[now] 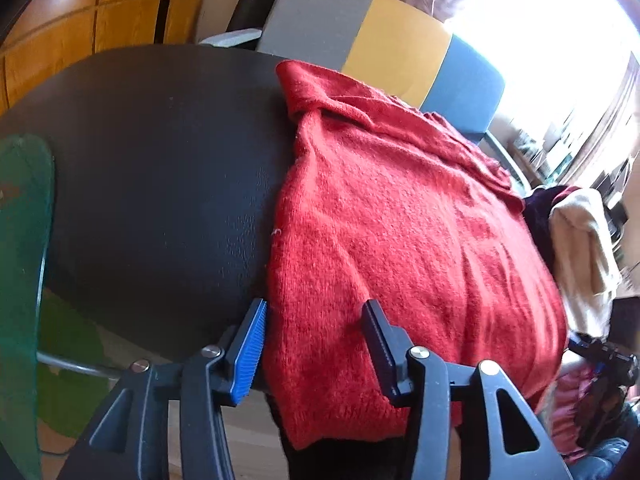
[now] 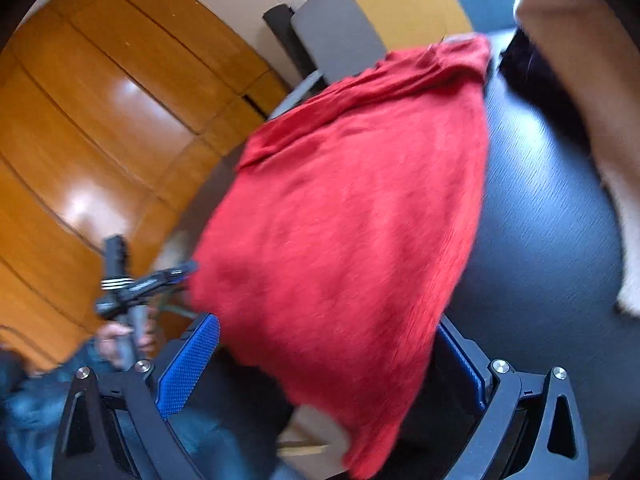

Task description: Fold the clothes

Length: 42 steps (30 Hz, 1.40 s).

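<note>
A red knit sweater (image 1: 400,232) lies folded on a black round table (image 1: 160,184), its near hem hanging over the table's front edge. My left gripper (image 1: 316,344) stands open at that hem: the blue pad is just off the sweater's left edge, and the dark finger rests over the cloth without pinching it. In the right wrist view the same sweater (image 2: 344,216) fills the middle. My right gripper (image 2: 326,364) is open wide, with the drooping hem between its fingers and neither pad pressing on it. The picture there is blurred.
A chair back (image 1: 360,36) in grey, yellow and blue stands behind the table. Cream and dark garments (image 1: 580,240) are piled at the table's right. A wooden wardrobe (image 2: 100,120) lines the left side. A green object (image 1: 24,208) sits by the table's left rim.
</note>
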{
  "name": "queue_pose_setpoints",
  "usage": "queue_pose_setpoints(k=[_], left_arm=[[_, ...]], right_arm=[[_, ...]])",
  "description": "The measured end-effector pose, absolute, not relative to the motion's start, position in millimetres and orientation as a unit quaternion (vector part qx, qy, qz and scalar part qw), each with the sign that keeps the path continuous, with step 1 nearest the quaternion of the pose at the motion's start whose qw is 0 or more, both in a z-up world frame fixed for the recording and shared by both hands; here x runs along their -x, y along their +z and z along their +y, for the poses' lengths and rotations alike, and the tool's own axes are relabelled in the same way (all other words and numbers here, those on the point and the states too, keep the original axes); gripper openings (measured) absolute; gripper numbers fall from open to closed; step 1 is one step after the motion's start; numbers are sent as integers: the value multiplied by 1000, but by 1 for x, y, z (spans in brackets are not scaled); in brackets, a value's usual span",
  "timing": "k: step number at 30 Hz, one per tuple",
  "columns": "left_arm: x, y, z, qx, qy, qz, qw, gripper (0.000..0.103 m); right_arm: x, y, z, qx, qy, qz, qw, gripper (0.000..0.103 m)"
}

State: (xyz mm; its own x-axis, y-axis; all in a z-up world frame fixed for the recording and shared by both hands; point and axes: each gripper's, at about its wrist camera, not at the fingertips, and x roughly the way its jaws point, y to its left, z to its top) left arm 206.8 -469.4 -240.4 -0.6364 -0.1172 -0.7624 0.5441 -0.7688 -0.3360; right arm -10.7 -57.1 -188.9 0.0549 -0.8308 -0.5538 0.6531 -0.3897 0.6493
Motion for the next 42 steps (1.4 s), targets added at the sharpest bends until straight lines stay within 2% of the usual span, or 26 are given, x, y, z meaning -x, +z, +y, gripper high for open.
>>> queue_pose_setpoints(k=[3, 4, 7, 8, 11, 13, 14, 19, 28, 39, 42], left_arm=[[-207, -241, -469, -375, -861, 285, 193, 50], [-205, -240, -467, -375, -861, 281, 196, 51], [-200, -238, -464, -379, -863, 271, 195, 51], [-201, -238, -465, -379, -862, 274, 194, 51], [-202, -239, -465, -378, -863, 274, 192, 51], [-202, -239, -462, -379, -866, 264, 193, 51], [-201, -239, -460, -379, -866, 261, 195, 51], [-197, -240, -449, -377, -871, 248, 193, 51], [-192, -241, -441, -380, -878, 206, 205, 50], [-193, -238, -444, -382, -876, 230, 186, 50], [-193, -237, -442, -388, -876, 225, 177, 48]], right_arm=[[9, -191, -67, -478, -678, -97, 550, 102], [9, -191, -71, -476, -678, -100, 551, 96], [8, -193, -90, -477, -685, -87, 544, 63], [8, -194, -97, -475, -691, -77, 540, 56], [12, -197, -102, -477, -693, -77, 535, 50], [15, -199, -106, -481, -689, -86, 536, 54], [16, -199, -105, -480, -685, -92, 540, 61], [15, -196, -108, -481, -669, -107, 556, 81], [6, -194, -119, -467, -667, -101, 571, 100], [2, -193, -112, -462, -649, -97, 597, 103], [1, -194, -109, -455, -660, -88, 591, 95]])
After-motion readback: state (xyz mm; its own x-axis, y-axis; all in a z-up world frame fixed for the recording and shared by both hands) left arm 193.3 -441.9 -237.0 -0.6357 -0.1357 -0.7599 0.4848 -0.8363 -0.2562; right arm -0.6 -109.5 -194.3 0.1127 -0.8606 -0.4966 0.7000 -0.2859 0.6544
